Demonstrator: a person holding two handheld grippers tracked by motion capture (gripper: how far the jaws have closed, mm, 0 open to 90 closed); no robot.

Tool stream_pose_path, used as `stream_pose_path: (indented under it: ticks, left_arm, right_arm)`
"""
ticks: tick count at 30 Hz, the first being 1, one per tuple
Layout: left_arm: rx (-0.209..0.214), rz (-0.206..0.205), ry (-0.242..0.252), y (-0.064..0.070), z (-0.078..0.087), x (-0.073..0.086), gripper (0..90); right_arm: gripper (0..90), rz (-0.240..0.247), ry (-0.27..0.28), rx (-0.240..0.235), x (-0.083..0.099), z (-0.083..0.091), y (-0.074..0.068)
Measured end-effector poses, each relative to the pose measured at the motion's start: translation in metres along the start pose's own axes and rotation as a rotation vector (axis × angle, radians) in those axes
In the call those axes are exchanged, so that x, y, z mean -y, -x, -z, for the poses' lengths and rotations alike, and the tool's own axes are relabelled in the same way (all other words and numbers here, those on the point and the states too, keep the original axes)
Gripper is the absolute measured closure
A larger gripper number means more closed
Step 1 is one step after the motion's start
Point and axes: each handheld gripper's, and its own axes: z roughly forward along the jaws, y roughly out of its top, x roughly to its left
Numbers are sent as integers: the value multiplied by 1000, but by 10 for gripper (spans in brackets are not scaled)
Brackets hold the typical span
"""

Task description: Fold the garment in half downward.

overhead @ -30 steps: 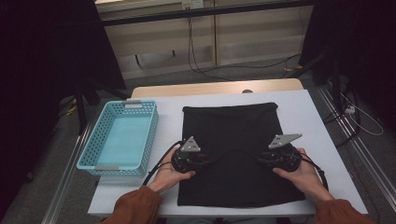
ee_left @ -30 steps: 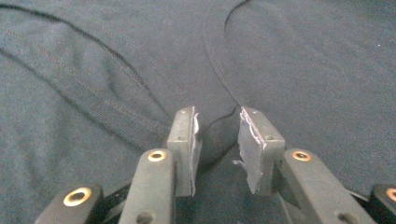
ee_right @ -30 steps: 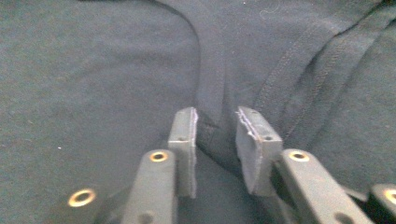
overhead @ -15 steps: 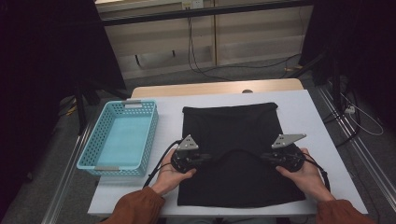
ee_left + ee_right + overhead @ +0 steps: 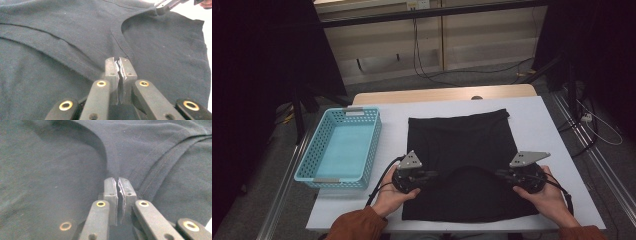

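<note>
A black shirt (image 5: 462,145) lies flat on the white table (image 5: 542,125), neckline toward the person. My left gripper (image 5: 432,176) is at the left end of the neckline, jaws pressed together on the fabric; in the left gripper view my left gripper (image 5: 119,62) pinches the collar seam (image 5: 122,42). My right gripper (image 5: 501,173) is shut on the right end of the neckline. In the right gripper view my right gripper (image 5: 117,181) grips cloth where the curved collar edge (image 5: 105,152) meets it. The neckline arcs between the two grippers.
A light blue plastic basket (image 5: 342,147) stands on the table to the left of the shirt, with nothing in it. Bare table runs along the shirt's right side. Cables lie on the floor (image 5: 472,75) beyond the far edge.
Both grippers have drawn back toward the person with the collar held. The right one has also moved outward to the right, stretching the neckline wider.
</note>
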Motion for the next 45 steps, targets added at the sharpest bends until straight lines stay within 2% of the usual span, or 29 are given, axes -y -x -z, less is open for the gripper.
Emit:
stream_pose_path:
  ticks: [11, 15, 21, 31, 32, 33, 34, 35, 45]
  left_arm:
    - [-11, -6, -30, 8, 4, 8, 866]
    - [-2, 2, -31, 9, 7, 10, 866]
    - [16, -15, -51, 15, 5, 13, 867]
    - [28, -16, -48, 23, 10, 16, 867]
    - [10, -19, -56, 25, 10, 16, 867]
    - [26, -19, -51, 25, 10, 17, 867]
    - [15, -20, -53, 27, 11, 17, 867]
    - [31, -22, -57, 27, 11, 17, 867]
    - [44, -24, -62, 34, 16, 21, 867]
  right_arm:
    - [866, 13, -14, -12, 5, 5, -11]
    - [867, 18, -7, -17, 6, 9, -16]
    - [868, 21, -19, -23, 9, 11, -19]
    - [869, 31, -16, -32, 14, 17, -26]
    - [870, 31, -18, -35, 14, 18, -27]
    - [870, 32, -18, -36, 15, 18, -28]
    - [870, 32, -18, -36, 15, 19, -28]
    - [870, 34, -16, -37, 15, 19, -29]
    - [870, 42, -23, -55, 20, 24, -37]
